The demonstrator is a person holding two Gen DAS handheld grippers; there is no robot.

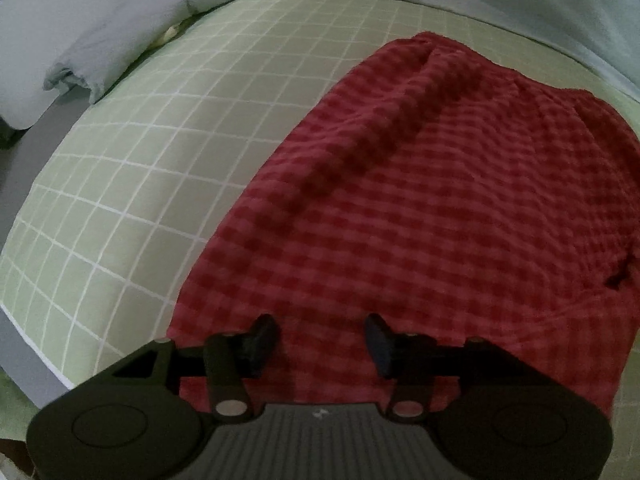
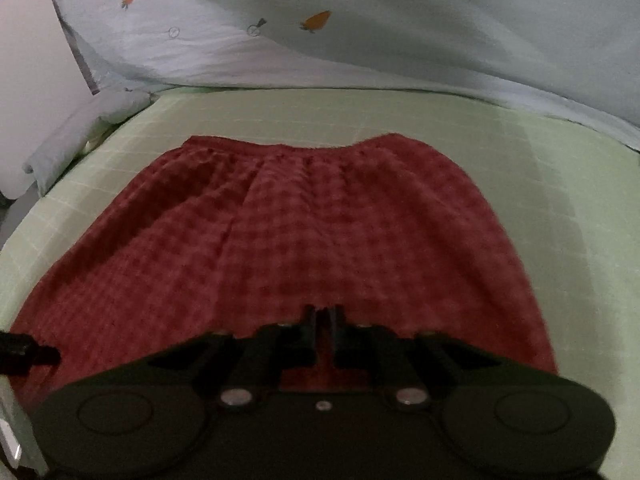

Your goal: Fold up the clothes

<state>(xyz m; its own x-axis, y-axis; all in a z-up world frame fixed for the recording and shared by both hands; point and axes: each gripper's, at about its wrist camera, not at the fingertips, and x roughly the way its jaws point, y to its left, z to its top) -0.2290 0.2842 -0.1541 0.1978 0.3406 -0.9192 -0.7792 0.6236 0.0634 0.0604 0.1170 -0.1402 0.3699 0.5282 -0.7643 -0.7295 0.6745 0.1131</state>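
One red checked garment (image 2: 304,232), spread flat

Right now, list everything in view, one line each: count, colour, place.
skirt: one, red checked, spread flat on the bed sheet, near hem at the grippers.
bed sheet: one, pale green with white grid, under the skirt.
quilt: one, pale blue with carrot print, heaped along the far side.
pillow: one, pale blue-grey, far left edge of the bed.
left gripper: one, black, open over the skirt's near hem.
right gripper: one, black, shut on the skirt's near hem.
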